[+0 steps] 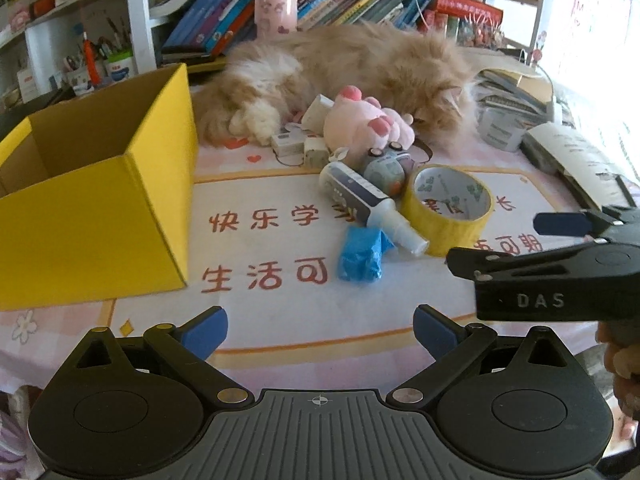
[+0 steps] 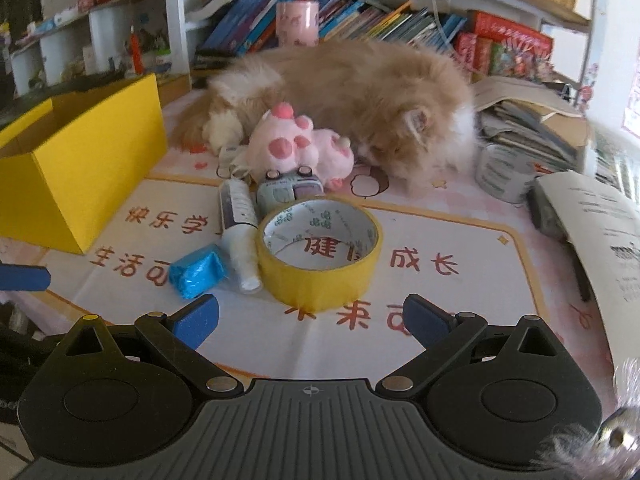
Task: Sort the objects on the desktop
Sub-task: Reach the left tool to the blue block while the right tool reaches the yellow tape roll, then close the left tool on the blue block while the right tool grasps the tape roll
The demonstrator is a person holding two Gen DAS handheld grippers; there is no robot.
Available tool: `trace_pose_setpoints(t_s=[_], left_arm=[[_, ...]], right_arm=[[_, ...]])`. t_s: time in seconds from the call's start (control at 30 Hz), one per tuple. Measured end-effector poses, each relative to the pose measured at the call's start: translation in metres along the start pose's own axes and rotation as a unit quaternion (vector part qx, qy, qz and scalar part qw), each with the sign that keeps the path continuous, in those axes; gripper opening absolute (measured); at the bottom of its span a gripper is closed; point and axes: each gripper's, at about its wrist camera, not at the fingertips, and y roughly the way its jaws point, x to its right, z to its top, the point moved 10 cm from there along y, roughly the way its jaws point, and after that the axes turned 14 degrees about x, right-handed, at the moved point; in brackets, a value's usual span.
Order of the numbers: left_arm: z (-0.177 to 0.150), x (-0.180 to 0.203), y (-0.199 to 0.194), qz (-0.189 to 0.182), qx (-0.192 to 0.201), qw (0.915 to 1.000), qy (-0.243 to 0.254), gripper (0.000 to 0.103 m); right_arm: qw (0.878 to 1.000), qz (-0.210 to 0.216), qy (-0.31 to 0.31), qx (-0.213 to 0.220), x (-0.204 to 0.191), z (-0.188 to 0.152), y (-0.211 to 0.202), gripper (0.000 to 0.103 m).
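A yellow tape roll (image 1: 446,208) (image 2: 318,254) lies on the printed mat. Beside it lie a white spray bottle (image 1: 370,206) (image 2: 240,228), a crumpled blue packet (image 1: 362,254) (image 2: 198,274), a small grey toy car (image 1: 386,168) (image 2: 288,190) and a pink plush toy (image 1: 366,124) (image 2: 298,144). An open yellow box (image 1: 96,196) (image 2: 76,160) stands at the left. My left gripper (image 1: 320,330) is open and empty, near the mat's front. My right gripper (image 2: 312,320) is open and empty, just in front of the tape roll; it also shows in the left wrist view (image 1: 516,240).
A fluffy orange cat (image 1: 348,76) (image 2: 360,100) lies behind the objects. Small boxes (image 1: 300,146) sit by the plush toy. Stacked books and papers (image 1: 560,128) (image 2: 560,152) fill the right side. A bookshelf (image 1: 320,4) stands at the back.
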Motion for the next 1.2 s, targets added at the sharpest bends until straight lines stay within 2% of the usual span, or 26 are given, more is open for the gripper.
trace_pose_setpoints(t_s=[0.23,0.5,0.6,0.67,0.77,1.03,1.1,1.2], left_arm=[[0.007,0.013,0.022,0.001,-0.013,0.9998,0.016,0.098],[0.013,0.02,0.046,0.0,-0.027,0.9993,0.028,0.086],[0.015,0.024,0.055,-0.004,-0.03,0.999,0.034,0.076],[0.016,0.028,0.06,-0.009,-0.033,0.9987,0.037,0.064],[0.017,0.033,0.068,-0.022,-0.039,0.9984,0.034,0.052],[0.015,0.038,0.081,-0.021,-0.044,0.9983,0.032,0.039],[0.016,0.035,0.081,-0.015,-0.042,0.9987,0.026,0.028],[0.018,0.031,0.077,-0.01,-0.037,0.9992,0.01,0.027]], right_arm=[[1.0,0.014,0.006,-0.026,0.015,0.0,0.037,0.1],[0.999,0.041,0.009,-0.033,0.019,0.007,0.065,0.1],[0.998,0.052,0.004,-0.034,0.017,0.011,0.072,0.1],[0.998,0.061,-0.001,-0.034,0.016,0.013,0.077,0.09],[0.998,0.059,-0.013,-0.032,0.02,0.016,0.08,0.09],[0.998,0.048,0.012,-0.042,0.047,0.013,0.075,0.09],[0.998,0.051,0.008,-0.041,0.047,0.013,0.073,0.09],[0.998,0.057,0.0,-0.032,0.046,0.017,0.07,0.09]])
